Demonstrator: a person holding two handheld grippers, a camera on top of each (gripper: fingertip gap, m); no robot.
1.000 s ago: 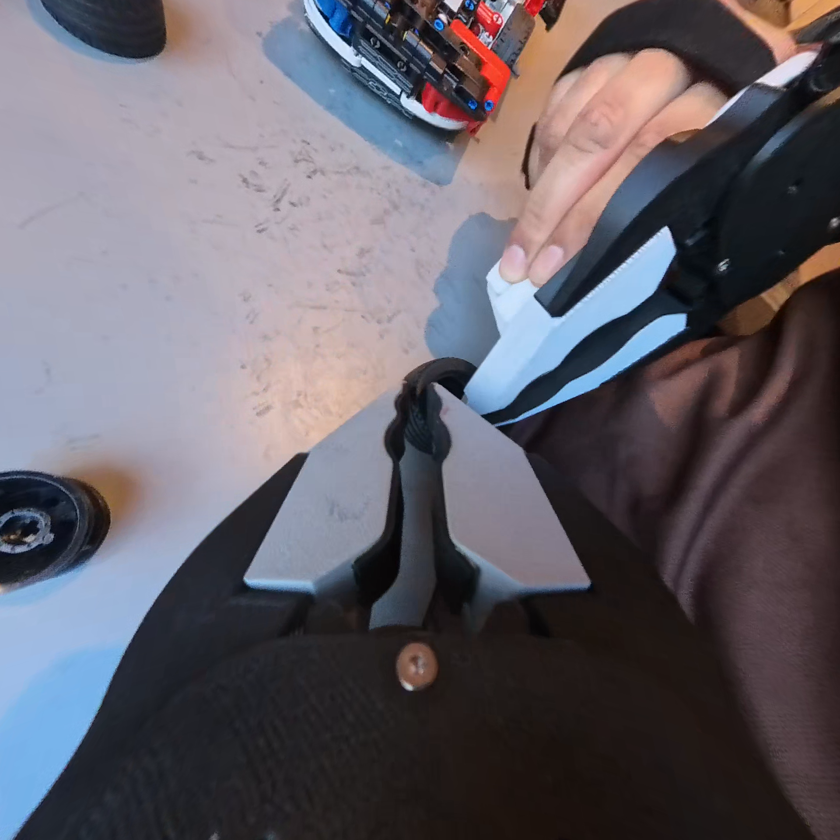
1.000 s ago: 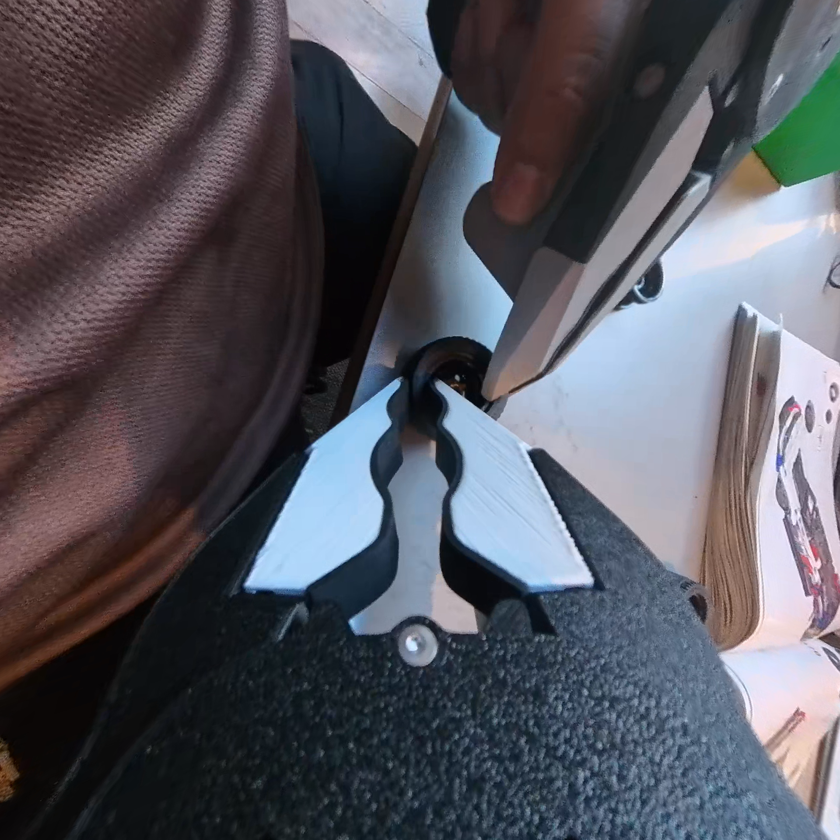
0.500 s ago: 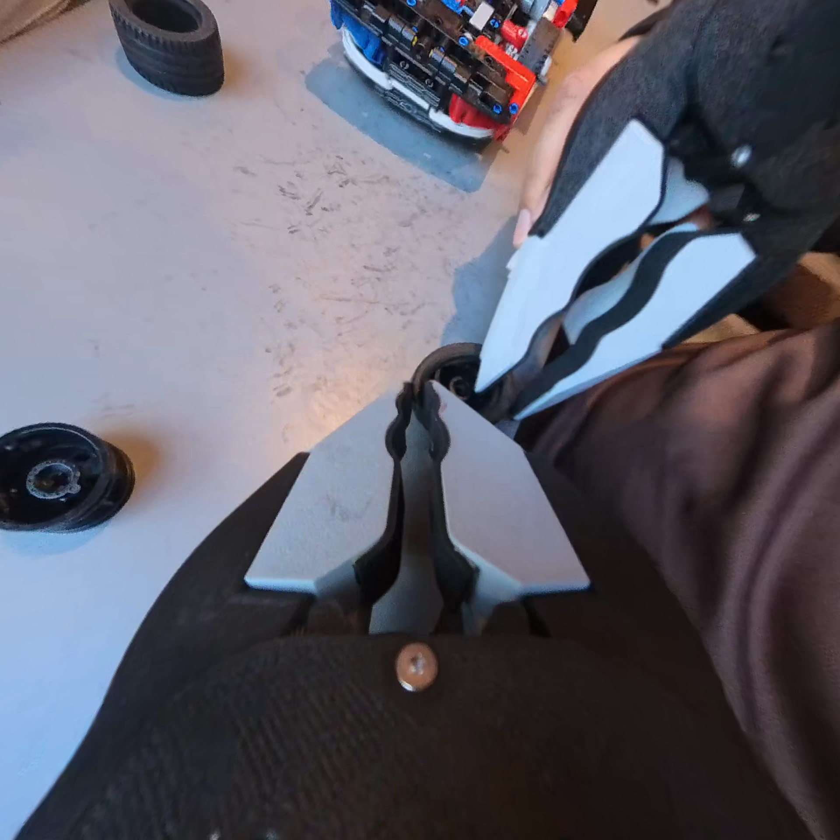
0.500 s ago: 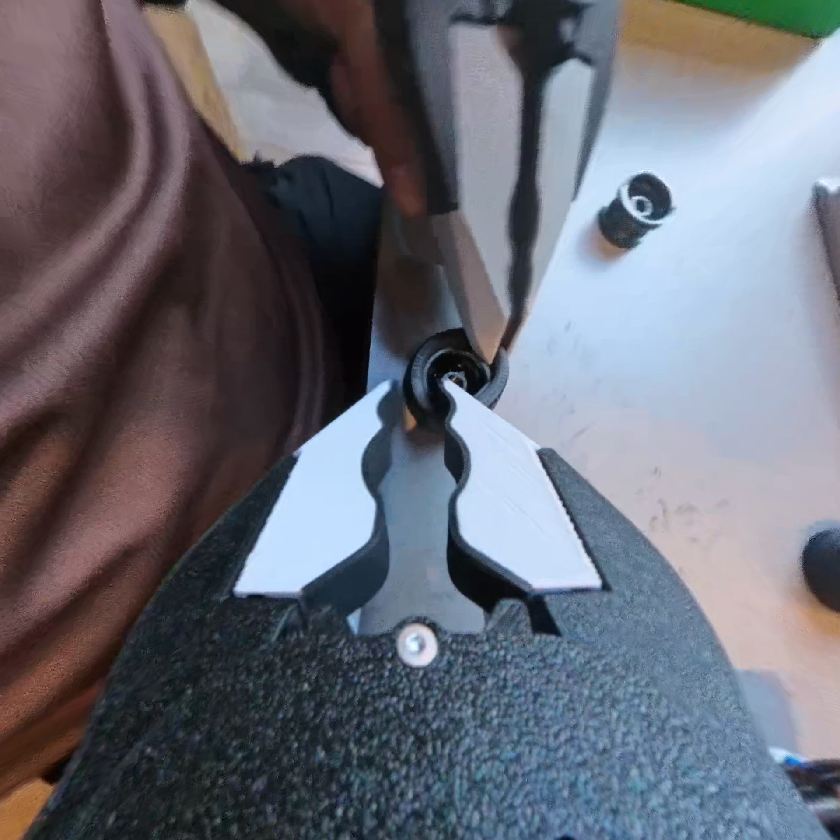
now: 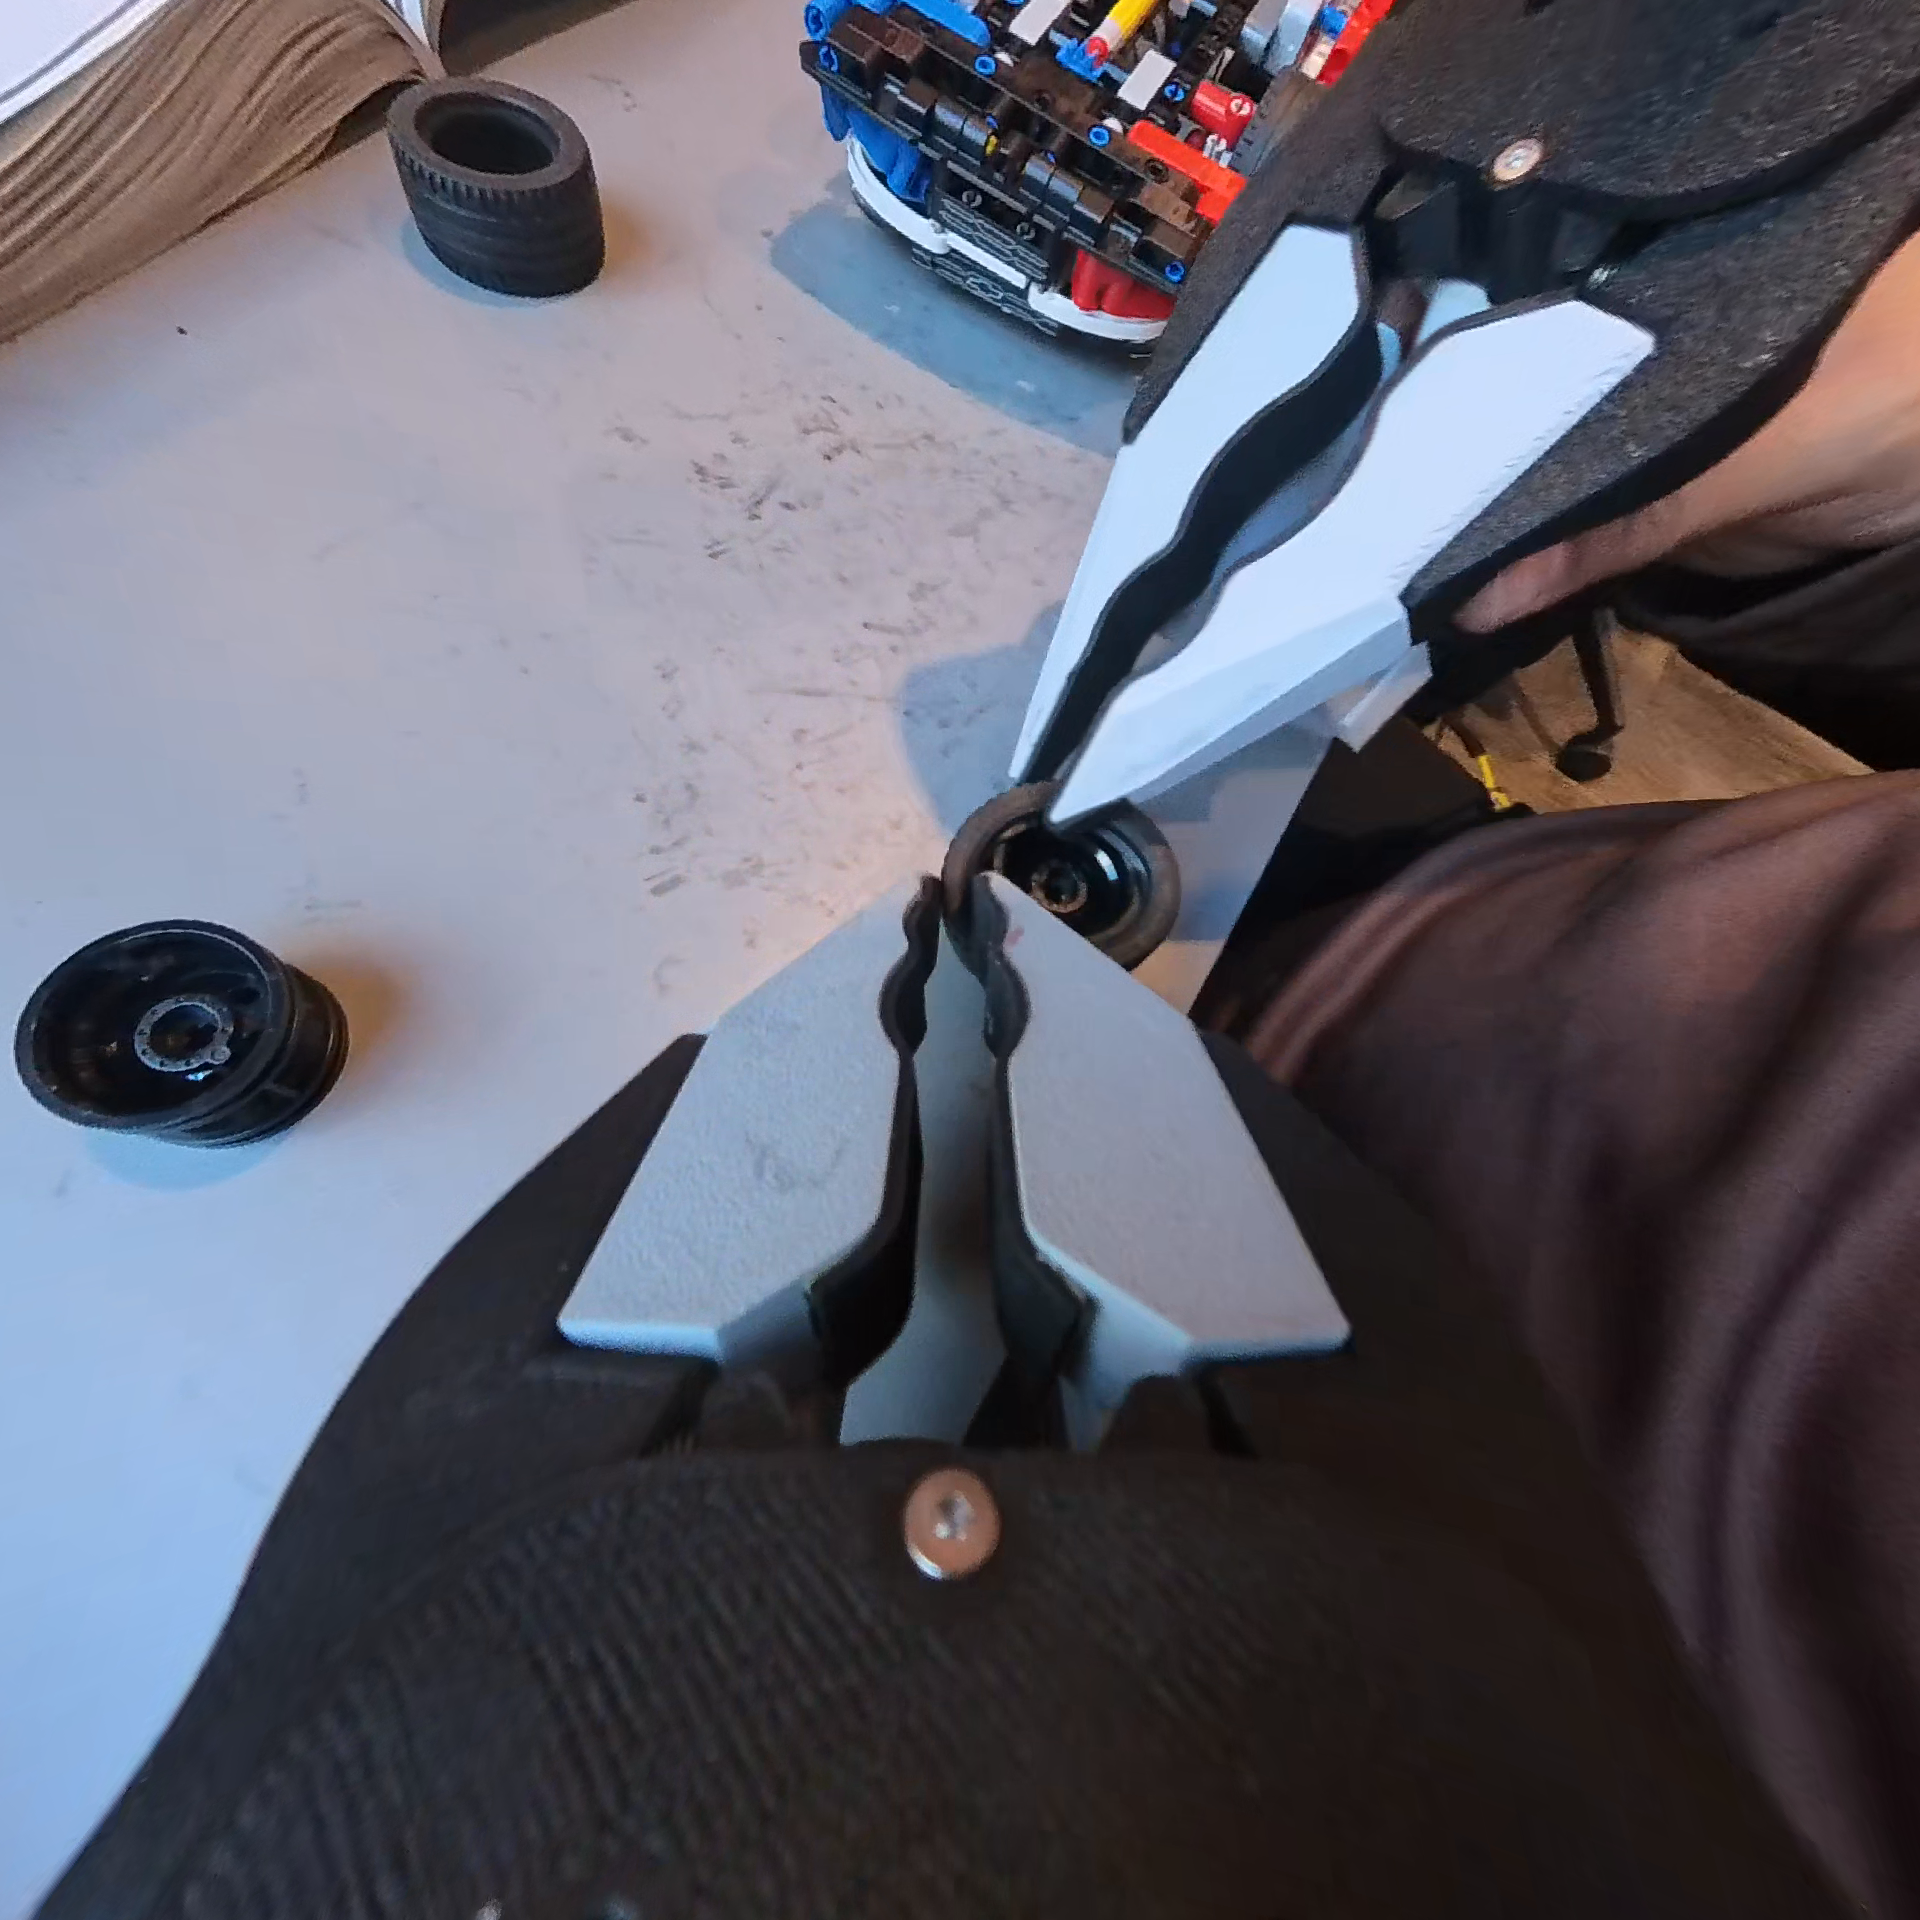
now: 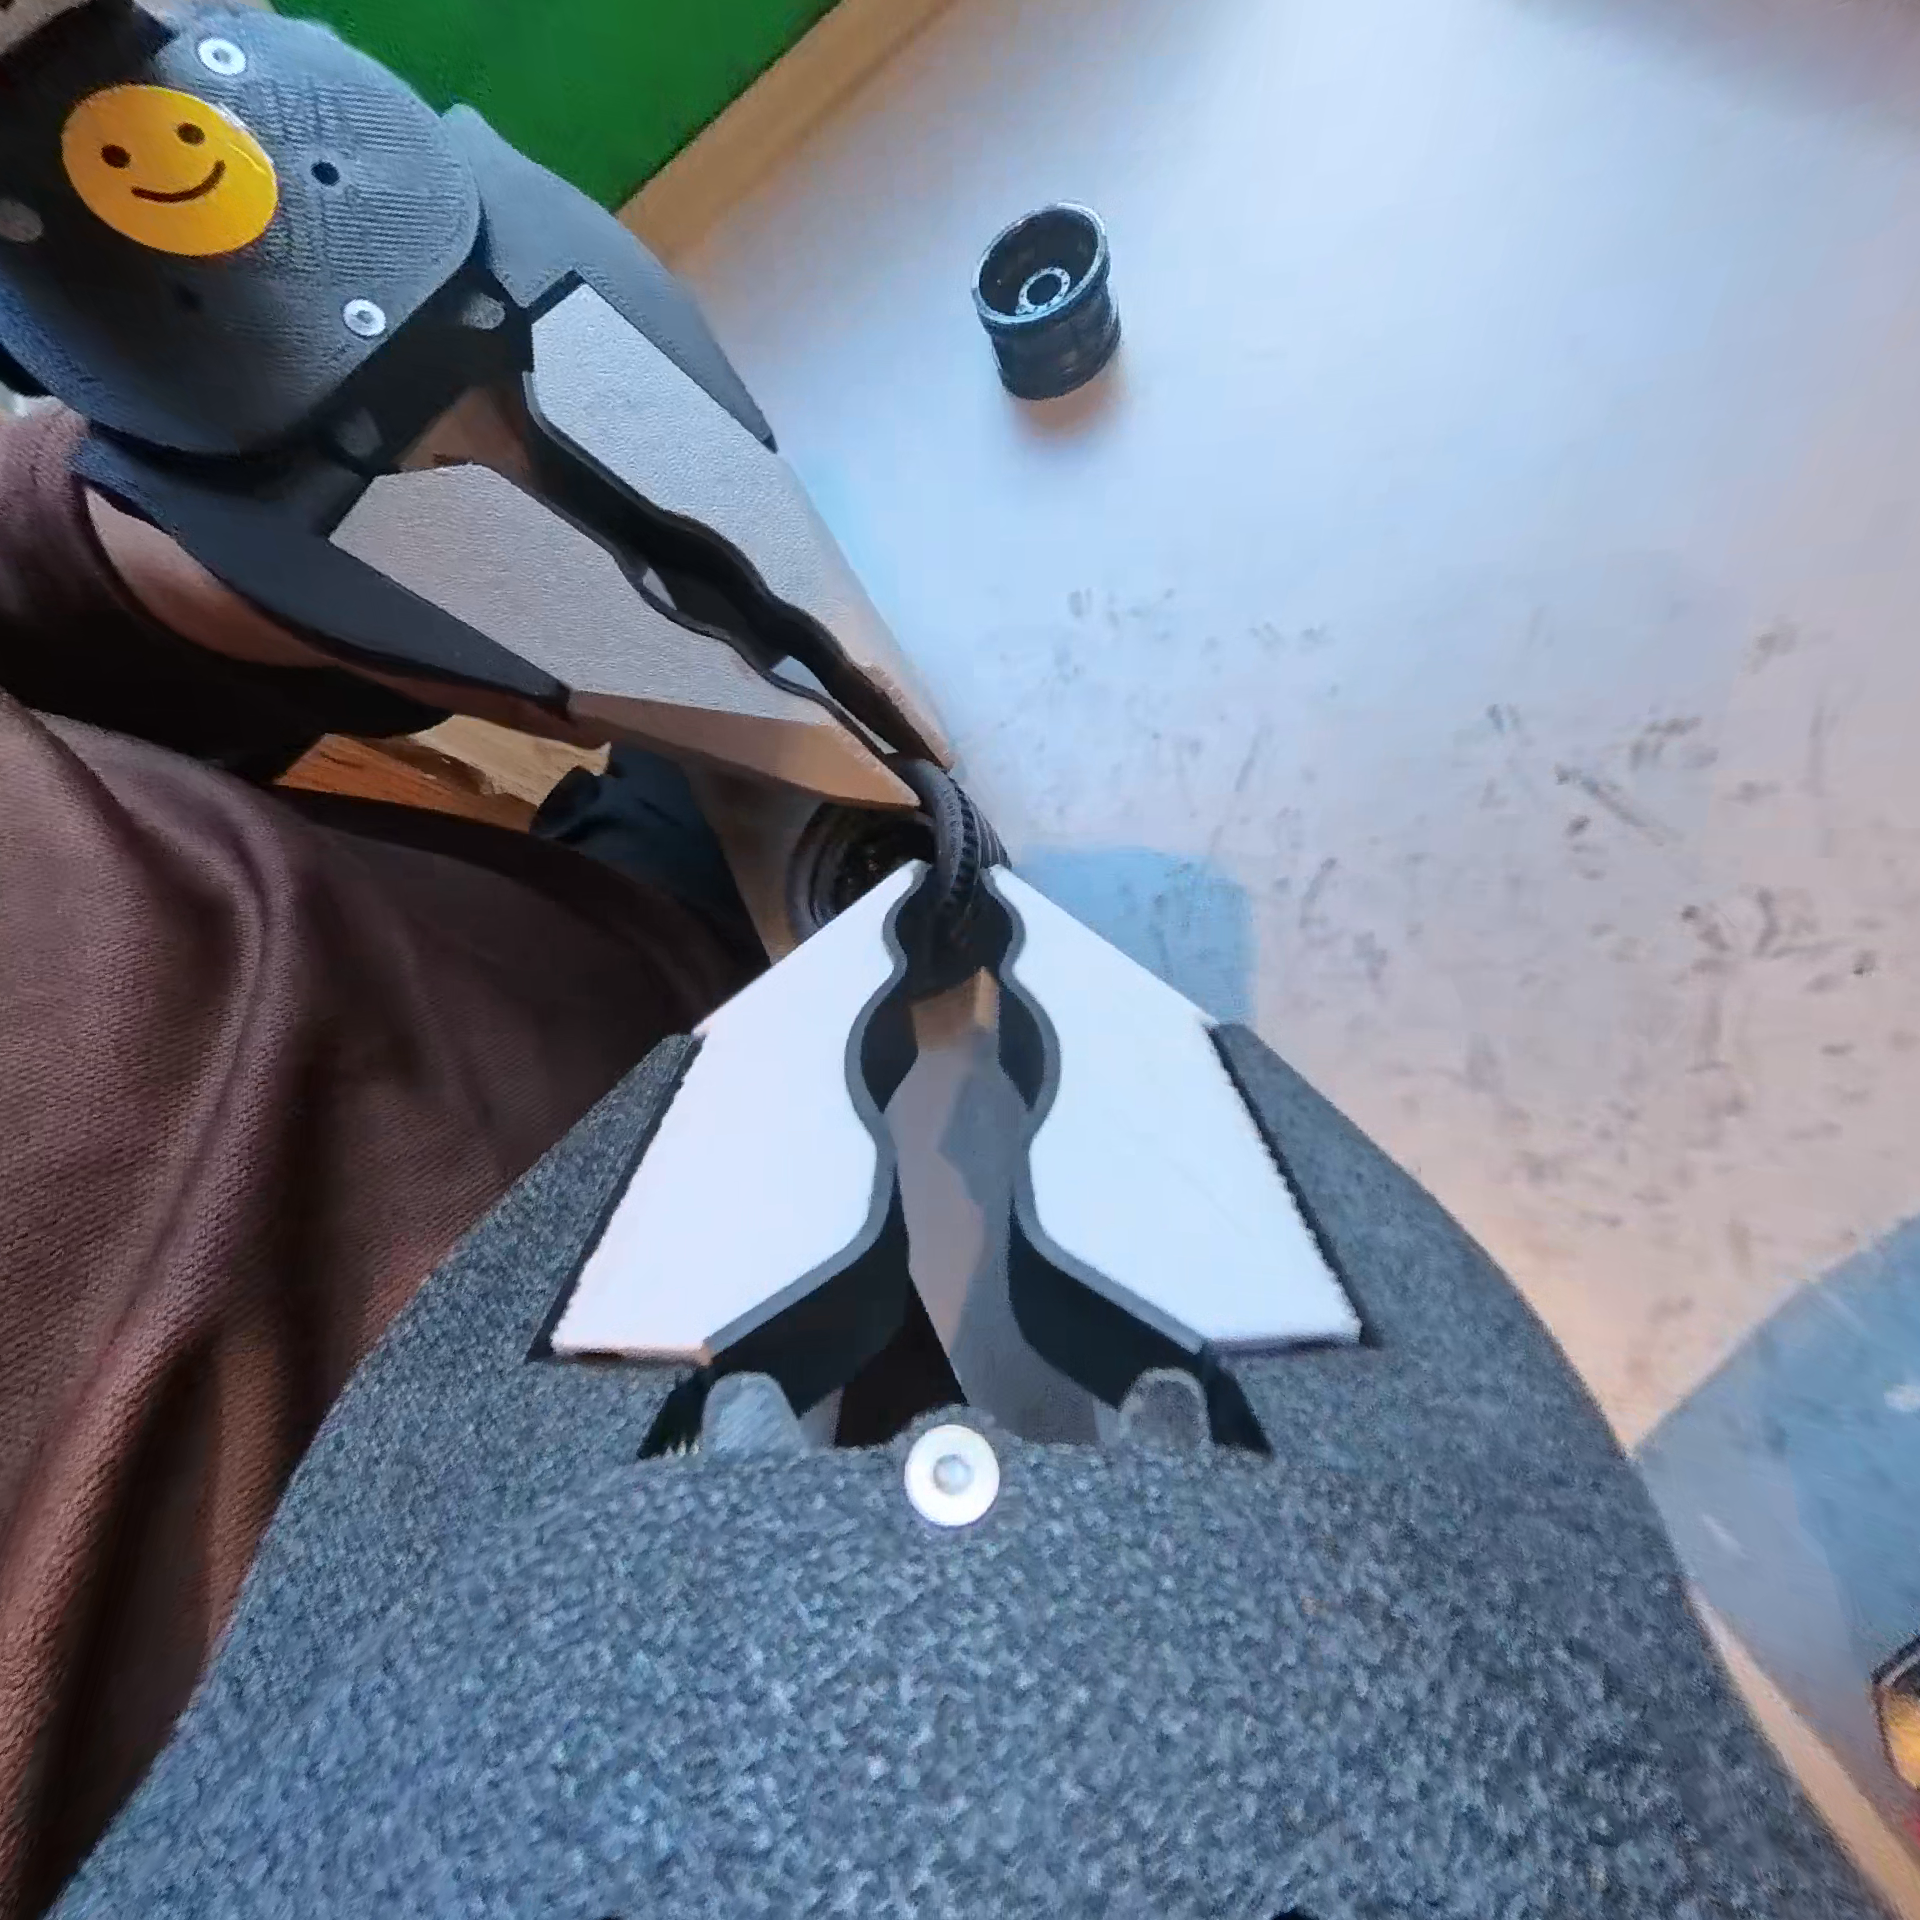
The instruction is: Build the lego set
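A black rubber tyre (image 5: 1151, 896) with a black wheel rim (image 5: 1070, 883) inside it is held at the table's near edge. My left gripper (image 5: 951, 899) is shut on the tyre's lip. My right gripper (image 5: 1039, 800) comes in from the upper right and is shut on the same lip. In the right wrist view my right gripper (image 6: 956, 888) pinches the ribbed tyre (image 6: 961, 847), and my left gripper (image 6: 925, 771) grips it from the upper left. The rim (image 6: 836, 862) is partly hidden behind them. The partly built red, blue and black lego car (image 5: 1039, 177) stands at the back.
A loose tyre (image 5: 499, 192) and an instruction booklet (image 5: 156, 135) lie at the back left of the scuffed grey table (image 5: 468, 623). A loose black rim (image 5: 177, 1034) lies at the left; it also shows in the right wrist view (image 6: 1049, 301). The person's brown clothing (image 5: 1610, 1195) is close on the right. My two grippers' fingertips are within a few centimetres of each other.
My right gripper has swung round from beside the tyre to above it and now pinches the lip tip-to-tip with my left gripper. More of the tyre and rim shows.
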